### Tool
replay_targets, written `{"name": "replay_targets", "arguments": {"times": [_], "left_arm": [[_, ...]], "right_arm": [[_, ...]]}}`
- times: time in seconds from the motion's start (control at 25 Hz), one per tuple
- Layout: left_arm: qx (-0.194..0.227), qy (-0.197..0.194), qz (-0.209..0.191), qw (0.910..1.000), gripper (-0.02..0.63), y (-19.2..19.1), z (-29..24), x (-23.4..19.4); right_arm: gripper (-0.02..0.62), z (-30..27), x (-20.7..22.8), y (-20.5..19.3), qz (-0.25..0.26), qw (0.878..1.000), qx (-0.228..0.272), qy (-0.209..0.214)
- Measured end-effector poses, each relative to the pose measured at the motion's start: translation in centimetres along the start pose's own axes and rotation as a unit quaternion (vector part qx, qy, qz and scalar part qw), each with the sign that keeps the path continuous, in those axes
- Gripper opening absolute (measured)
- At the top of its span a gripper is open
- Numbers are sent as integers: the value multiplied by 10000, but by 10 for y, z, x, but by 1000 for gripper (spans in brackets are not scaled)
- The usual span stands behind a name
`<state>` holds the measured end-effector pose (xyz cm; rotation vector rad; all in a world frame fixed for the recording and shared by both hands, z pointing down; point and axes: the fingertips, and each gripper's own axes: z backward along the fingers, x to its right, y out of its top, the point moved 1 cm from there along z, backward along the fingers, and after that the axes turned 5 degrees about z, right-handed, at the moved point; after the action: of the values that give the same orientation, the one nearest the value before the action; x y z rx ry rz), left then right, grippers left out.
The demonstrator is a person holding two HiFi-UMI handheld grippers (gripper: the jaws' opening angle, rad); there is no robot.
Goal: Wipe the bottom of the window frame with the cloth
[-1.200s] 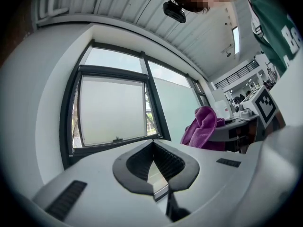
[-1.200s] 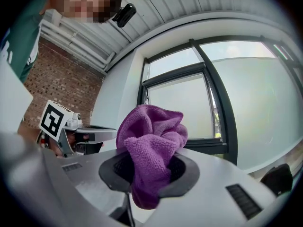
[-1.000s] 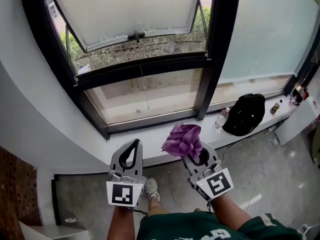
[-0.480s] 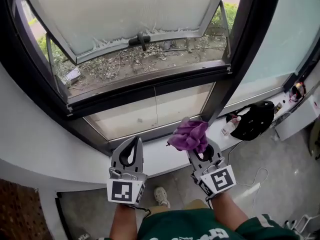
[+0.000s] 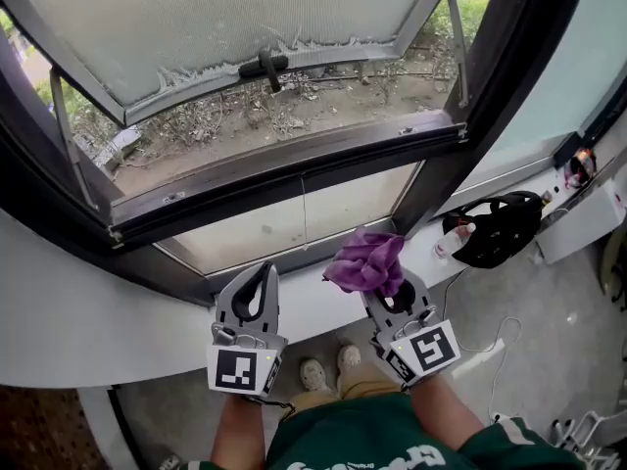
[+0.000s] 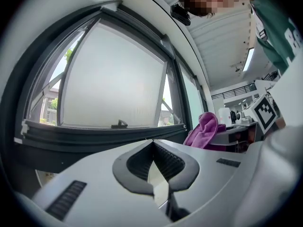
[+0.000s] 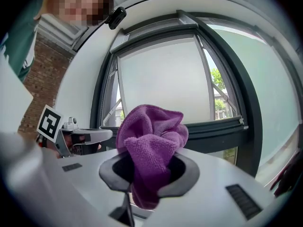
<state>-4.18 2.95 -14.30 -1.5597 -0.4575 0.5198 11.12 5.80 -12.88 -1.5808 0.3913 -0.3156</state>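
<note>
A purple cloth (image 5: 364, 261) is bunched up in my right gripper (image 5: 378, 280), whose jaws are shut on it; the cloth (image 7: 150, 145) fills the jaws in the right gripper view. My left gripper (image 5: 257, 282) is shut with nothing in it, its tips touching (image 6: 152, 142). Both hang side by side just in front of the white sill (image 5: 147, 336). The dark bottom rail of the window frame (image 5: 294, 169) runs across above them, below the tilted-out frosted sash (image 5: 225, 18). The cloth (image 6: 203, 131) also shows to the right in the left gripper view.
A black bag (image 5: 502, 228) and a plastic bottle (image 5: 453, 241) sit on the sill to the right. A thick dark mullion (image 5: 480, 106) rises at the right of the opening. The sash handle (image 5: 263, 65) hangs above. A cable (image 5: 470, 346) lies on the floor.
The view has closed in on the window: frame and sill appear larger and lower. Both grippers stay side by side, the cloth still held in the right one.
</note>
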Motion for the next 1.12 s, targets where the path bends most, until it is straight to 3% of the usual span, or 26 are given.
{"name": "replay_targets", "arguments": {"times": [0.16, 0.32, 0.64, 0.92, 1.04, 1.12], "left_arm": [[-208, 48, -121, 9997, 9, -13, -19, 2], [-410, 208, -57, 9989, 9, -34, -32, 0], [-1039, 502, -184, 9931, 9, -127, -63, -14], [-1326, 737, -46, 9884, 9, -213, -29, -68], [-1278, 806, 111, 9885, 9, -247, 2, -106], [-1149, 922, 84, 9891, 9, -270, 11, -122]], "right_arm": [[107, -15, 9, -12, -53, 9996, 55, 263], [107, -32, 13, -38, -416, 9970, 3, 653], [107, -66, 5, -158, -921, 9855, -498, 1333], [107, -109, -74, -245, -987, 9733, -1016, 1809], [107, -134, -134, -276, -1266, 9682, -1085, 1863], [107, -148, -150, -302, -1489, 9664, -1044, 1819]]}}
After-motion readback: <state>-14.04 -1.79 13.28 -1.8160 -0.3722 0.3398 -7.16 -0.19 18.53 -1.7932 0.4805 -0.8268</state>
